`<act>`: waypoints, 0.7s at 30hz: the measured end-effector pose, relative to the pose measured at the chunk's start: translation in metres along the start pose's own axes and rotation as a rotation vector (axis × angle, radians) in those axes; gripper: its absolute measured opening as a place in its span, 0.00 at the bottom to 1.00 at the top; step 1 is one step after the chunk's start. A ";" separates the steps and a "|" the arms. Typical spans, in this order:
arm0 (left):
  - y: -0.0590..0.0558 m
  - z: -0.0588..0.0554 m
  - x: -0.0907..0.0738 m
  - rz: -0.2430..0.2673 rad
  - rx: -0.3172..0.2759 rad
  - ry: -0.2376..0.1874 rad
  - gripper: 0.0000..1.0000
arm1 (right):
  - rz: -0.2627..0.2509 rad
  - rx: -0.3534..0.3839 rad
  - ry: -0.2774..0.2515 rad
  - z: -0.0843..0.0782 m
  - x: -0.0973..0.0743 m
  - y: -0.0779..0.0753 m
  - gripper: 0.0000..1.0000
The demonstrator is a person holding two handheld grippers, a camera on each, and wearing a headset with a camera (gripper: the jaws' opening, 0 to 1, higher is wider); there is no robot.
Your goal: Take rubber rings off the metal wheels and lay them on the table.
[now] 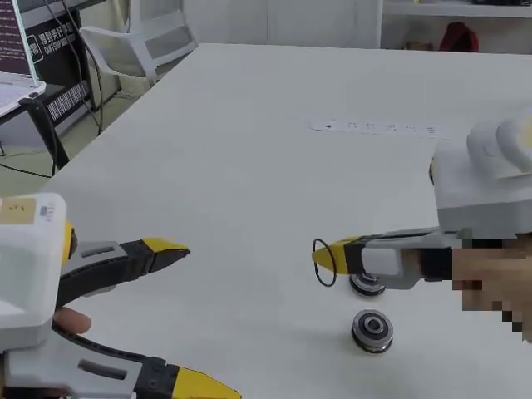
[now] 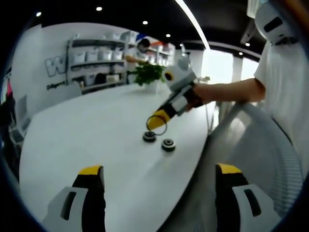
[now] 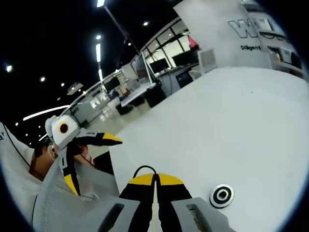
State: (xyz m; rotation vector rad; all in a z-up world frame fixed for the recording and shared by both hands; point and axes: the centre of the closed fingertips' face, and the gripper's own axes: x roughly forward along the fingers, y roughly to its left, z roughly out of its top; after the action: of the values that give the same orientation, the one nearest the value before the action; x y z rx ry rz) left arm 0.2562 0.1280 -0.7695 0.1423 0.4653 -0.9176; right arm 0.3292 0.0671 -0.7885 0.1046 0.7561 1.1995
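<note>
Between R tool [image 1: 327, 254] tips: rubber ring [image 1: 315, 260]

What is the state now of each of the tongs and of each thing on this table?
Left tongs: open, holding nothing.
Right tongs: shut on the rubber ring.
Rubber ring: off the wheels, held above the table, not yet laid down.
Far wheel: lying flat, just under the right tongs.
Near wheel: lying flat, untouched; whether it wears a ring is unclear.
</note>
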 end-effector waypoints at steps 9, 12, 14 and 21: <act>0.005 -0.001 -0.002 0.028 -0.022 -0.003 0.96 | -0.056 -0.002 0.072 -0.027 0.011 -0.019 0.00; 0.006 -0.002 -0.003 0.038 -0.026 -0.003 0.95 | -0.058 -0.005 0.091 -0.033 0.013 -0.020 0.00; 0.008 -0.002 -0.003 0.044 -0.031 -0.003 0.95 | -0.062 -0.008 0.106 -0.038 0.015 -0.022 0.00; 0.011 -0.001 -0.005 0.061 -0.054 -0.020 0.95 | -0.066 -0.032 0.160 -0.051 0.019 -0.026 0.00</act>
State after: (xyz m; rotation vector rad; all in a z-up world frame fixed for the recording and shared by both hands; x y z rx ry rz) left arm 0.2617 0.1387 -0.7688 0.0977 0.4640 -0.8449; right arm 0.3233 0.0571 -0.8481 -0.0436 0.8733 1.1661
